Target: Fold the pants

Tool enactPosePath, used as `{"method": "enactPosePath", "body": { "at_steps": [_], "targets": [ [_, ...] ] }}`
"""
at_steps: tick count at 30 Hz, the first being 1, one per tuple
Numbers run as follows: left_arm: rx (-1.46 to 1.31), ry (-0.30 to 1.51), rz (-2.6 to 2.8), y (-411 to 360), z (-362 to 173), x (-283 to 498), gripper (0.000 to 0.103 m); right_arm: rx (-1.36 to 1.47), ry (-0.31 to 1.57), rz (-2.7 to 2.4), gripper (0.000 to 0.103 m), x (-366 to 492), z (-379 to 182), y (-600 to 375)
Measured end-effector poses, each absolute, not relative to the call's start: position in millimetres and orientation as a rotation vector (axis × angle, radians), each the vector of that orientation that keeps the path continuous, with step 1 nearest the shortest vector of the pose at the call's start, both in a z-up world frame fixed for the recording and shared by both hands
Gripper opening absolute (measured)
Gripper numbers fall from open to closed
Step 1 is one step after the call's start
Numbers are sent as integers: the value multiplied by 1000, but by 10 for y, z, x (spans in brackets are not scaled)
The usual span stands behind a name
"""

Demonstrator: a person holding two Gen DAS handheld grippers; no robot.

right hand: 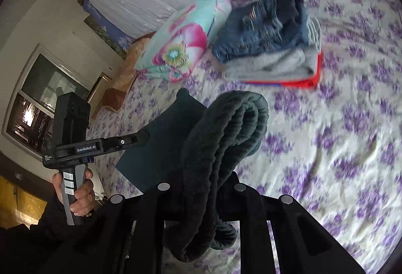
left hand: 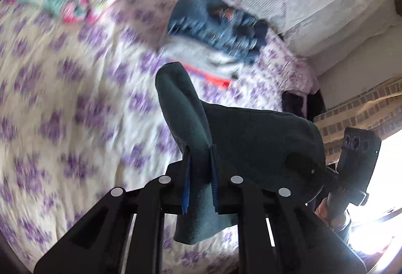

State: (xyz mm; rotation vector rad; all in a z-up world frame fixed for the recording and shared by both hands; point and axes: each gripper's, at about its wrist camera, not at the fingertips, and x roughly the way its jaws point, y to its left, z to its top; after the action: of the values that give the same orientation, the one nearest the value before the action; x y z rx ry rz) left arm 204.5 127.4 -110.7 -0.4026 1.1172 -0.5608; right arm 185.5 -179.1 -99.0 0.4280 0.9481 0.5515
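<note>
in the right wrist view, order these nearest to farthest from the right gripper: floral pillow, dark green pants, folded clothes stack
1. Dark green pants, clamped in the right gripper.
2. Folded clothes stack, ahead, slightly right.
3. Floral pillow, ahead left, beside the stack; too close to call between these two.

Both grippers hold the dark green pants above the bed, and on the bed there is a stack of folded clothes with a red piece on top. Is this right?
Not quite. The red piece lies at the bottom of the stack; jeans are on top, as the right wrist view shows. The rest holds: left gripper and right gripper both hold the dark green pants above the bed.
</note>
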Motion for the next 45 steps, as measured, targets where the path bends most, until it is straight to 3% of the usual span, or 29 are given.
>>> {"method": "enactPosePath", "body": {
  "at_steps": [5,10,13,17,18,19,20,21,23,24,28,30,33,34,36,45],
  "targets": [
    [-343,964,-596,1030,-235,2911,12,273,774,526,17,2619,-20,-1877],
    [-325,875,-611,801,106,3867,12,238,711,453,17,3444,203,-2074],
    [-312,905,-611,637,-171,4344,12,240,750,399,17,3863,-92,-2193],
    [-276,1133,-514,419,-1217,4860,14,274,927,249,20,4271,-982,-2416],
    [-277,1158,-501,421,-1416,4905,26,290,954,219,38,4313,-1149,-2468],
    [-314,1144,-513,467,-1535,4909,27,327,960,212,61,4318,-1248,-2537],
    [-336,1134,-519,496,-1555,4911,28,366,955,198,71,4305,-1286,-2610],
    [-344,1134,-528,509,-1559,4911,29,386,959,195,78,4305,-1302,-2644],
    [-314,1135,-528,484,-1527,4928,32,374,978,188,77,4329,-1301,-2625],
    [-297,1133,-510,488,-1473,4915,41,366,980,180,77,4331,-1253,-2601],
    [-223,1040,-468,547,-1050,4718,49,347,900,181,77,4137,-817,-2571],
    [-156,956,-419,583,-726,4466,81,316,846,140,78,3924,-474,-2561],
    [-65,819,-370,578,-280,3913,94,285,783,90,83,3479,-53,-2487],
    [-43,804,-361,560,-194,3745,96,268,770,64,92,3290,41,-2433],
    [9,770,-319,500,-45,3324,98,222,762,6,99,2926,135,-2302],
    [55,785,-180,300,28,1578,98,196,884,-125,99,1491,-419,-1809]
  ]
}}
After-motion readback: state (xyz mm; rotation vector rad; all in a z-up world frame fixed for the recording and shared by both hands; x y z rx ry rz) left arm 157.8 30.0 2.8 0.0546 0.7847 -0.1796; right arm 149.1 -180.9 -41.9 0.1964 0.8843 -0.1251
